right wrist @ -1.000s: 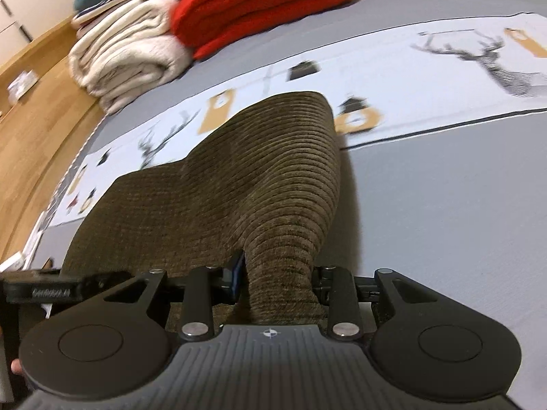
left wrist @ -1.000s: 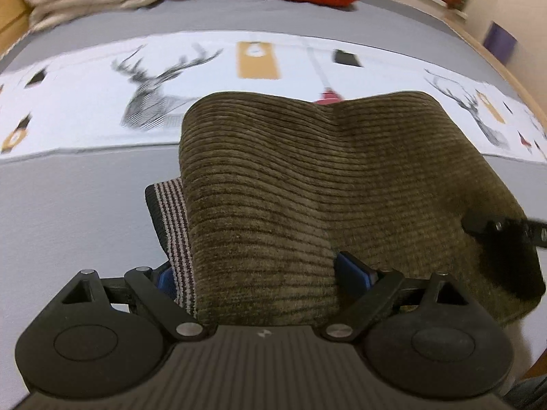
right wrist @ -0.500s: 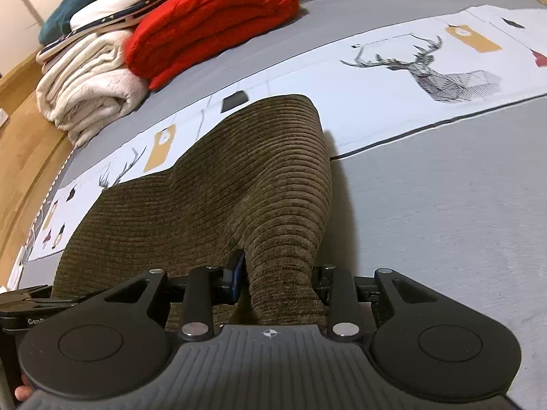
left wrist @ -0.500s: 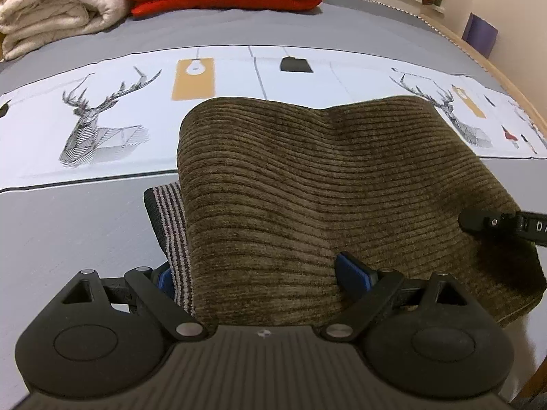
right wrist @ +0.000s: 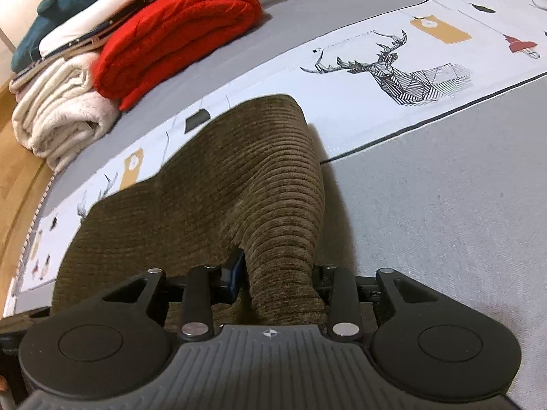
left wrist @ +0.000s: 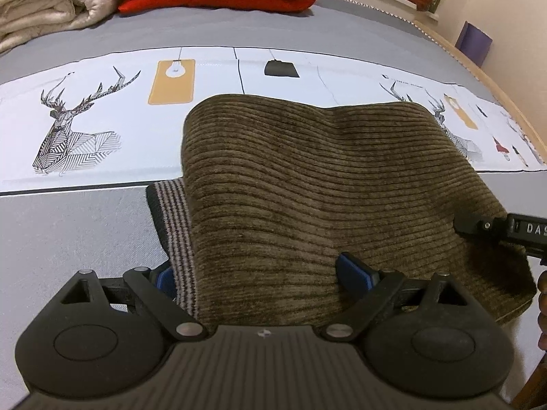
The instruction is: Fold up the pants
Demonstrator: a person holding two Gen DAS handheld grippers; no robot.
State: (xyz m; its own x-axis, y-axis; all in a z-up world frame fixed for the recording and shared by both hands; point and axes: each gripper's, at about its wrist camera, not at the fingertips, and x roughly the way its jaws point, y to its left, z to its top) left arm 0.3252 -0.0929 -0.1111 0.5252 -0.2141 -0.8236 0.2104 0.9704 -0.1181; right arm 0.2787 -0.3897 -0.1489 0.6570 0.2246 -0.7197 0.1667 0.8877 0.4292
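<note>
Olive-brown corduroy pants [left wrist: 307, 205] lay folded on the bed [left wrist: 68, 239], striped waistband lining [left wrist: 172, 225] peeking out at the left edge. Left gripper [left wrist: 263, 273] had its jaws spread wide w/ the near fabric edge between them; can't tell if the pads pressed. Right gripper [right wrist: 277, 273] (jaws just been opening) had a bunched fold between its jaws. Red blanket [right wrist: 177, 34] & cream blanket [right wrist: 58, 109] stacked beyond the deer-print cloth [left wrist: 102, 119].
</note>
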